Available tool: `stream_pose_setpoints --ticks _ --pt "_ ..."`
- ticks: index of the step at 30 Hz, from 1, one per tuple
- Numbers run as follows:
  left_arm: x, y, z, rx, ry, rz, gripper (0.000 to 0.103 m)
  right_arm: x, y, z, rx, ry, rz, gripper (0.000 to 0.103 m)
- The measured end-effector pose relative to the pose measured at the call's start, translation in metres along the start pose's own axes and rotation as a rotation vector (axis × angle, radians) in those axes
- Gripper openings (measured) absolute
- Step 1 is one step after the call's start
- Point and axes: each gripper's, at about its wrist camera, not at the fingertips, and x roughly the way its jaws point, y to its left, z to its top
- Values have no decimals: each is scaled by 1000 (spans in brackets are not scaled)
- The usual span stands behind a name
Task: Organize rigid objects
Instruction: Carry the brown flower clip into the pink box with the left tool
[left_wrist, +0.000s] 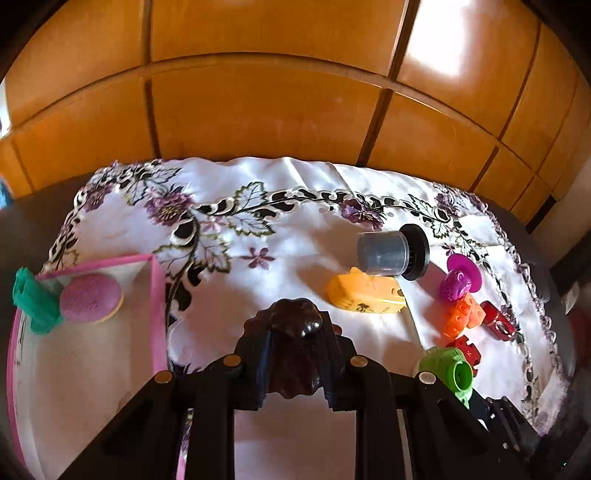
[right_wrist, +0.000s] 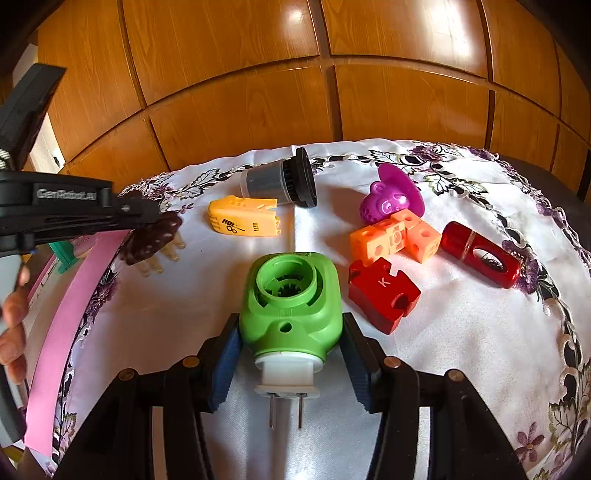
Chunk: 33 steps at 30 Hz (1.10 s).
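My left gripper (left_wrist: 293, 328) is shut on a dark brown brush-like piece (left_wrist: 295, 339) and holds it above the cloth, right of the pink tray (left_wrist: 157, 295). In the right wrist view the left gripper (right_wrist: 147, 230) holds that brown piece (right_wrist: 151, 240) with its pale bristles down. My right gripper (right_wrist: 290, 332) is open around a green plug-in device (right_wrist: 290, 299) lying on the cloth; the jaws stand at its sides, whether touching I cannot tell. The tray holds a teal piece (left_wrist: 35, 301) and a purple macaron-shaped thing (left_wrist: 90, 297).
On the white floral cloth (right_wrist: 461, 332) lie a yellow clip (right_wrist: 243, 219), a grey-and-black cylinder (right_wrist: 280, 179), a purple disc toy (right_wrist: 391, 197), orange cubes (right_wrist: 395, 240), a red block marked K (right_wrist: 382, 295) and a red metal piece (right_wrist: 480, 254). Wooden panels (right_wrist: 240, 110) stand behind.
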Motion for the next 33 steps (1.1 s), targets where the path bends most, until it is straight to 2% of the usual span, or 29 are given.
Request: stream_pose_setpoints --ticks 4,14,18,23,33 --pt "-13 15 -5 -47 1 -33 23 0 0 0 -1 0 -1 53" --pt "-64 49 -10 -51 -58 -53 23 -1 2 -1 -11 -2 -10 53" --pt "-85 76 -17 -50 -81 -22 23 0 2 -1 -12 -1 -12 52" --pt "-103 116 -37 -45 -108 53 23 -1 1 -1 -8 -6 -6 52" --pt "-89 168 -50 -99 -82 120 23 -14 5 -3 -30 -77 -25 52"
